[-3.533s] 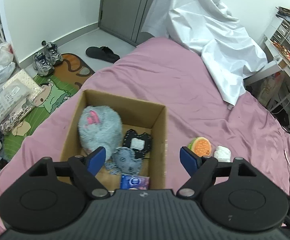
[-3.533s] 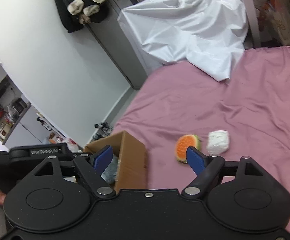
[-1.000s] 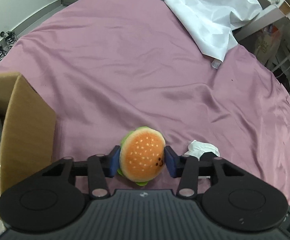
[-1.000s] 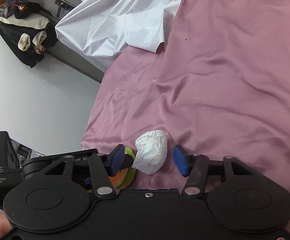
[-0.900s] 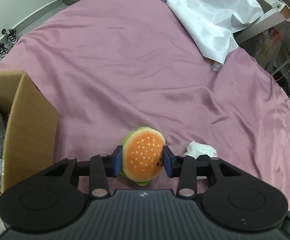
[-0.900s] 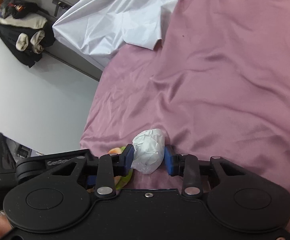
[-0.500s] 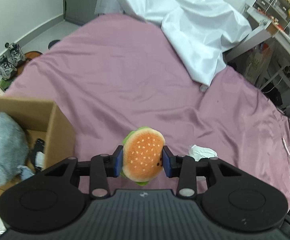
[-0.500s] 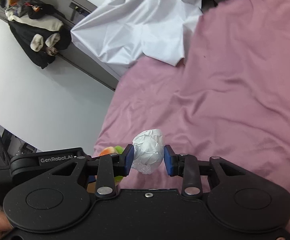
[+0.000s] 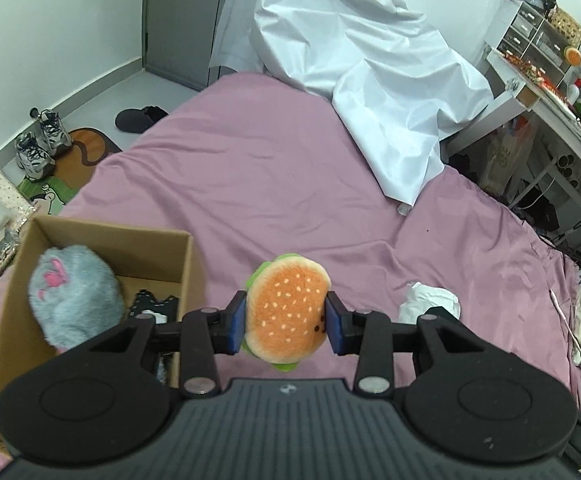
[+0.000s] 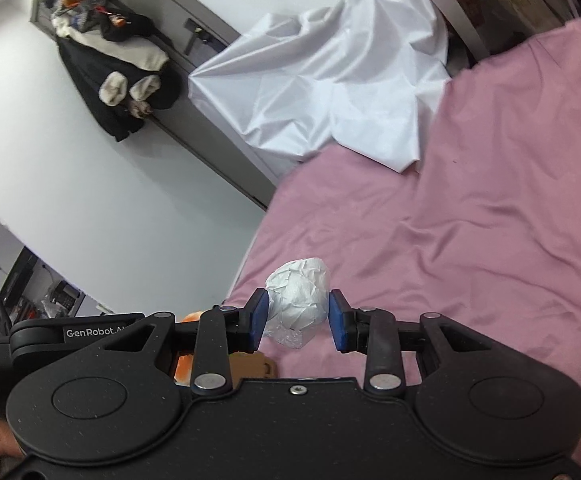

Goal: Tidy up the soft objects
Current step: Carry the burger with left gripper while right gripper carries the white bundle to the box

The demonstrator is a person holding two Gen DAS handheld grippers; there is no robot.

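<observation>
**Both tongs loaded, box lies to the left**

Left tongs clamp the burger above the bed; the open box sits just left, nearer this hand. Right tongs pinch the white wad, farther right. The burger is a plush orange bun with green trim; the wad is crumpled.

Right tool around white wad

Cardboard box near end hidden behind left gripper body; black item inside partly covered, unidentifiable.
</observation>
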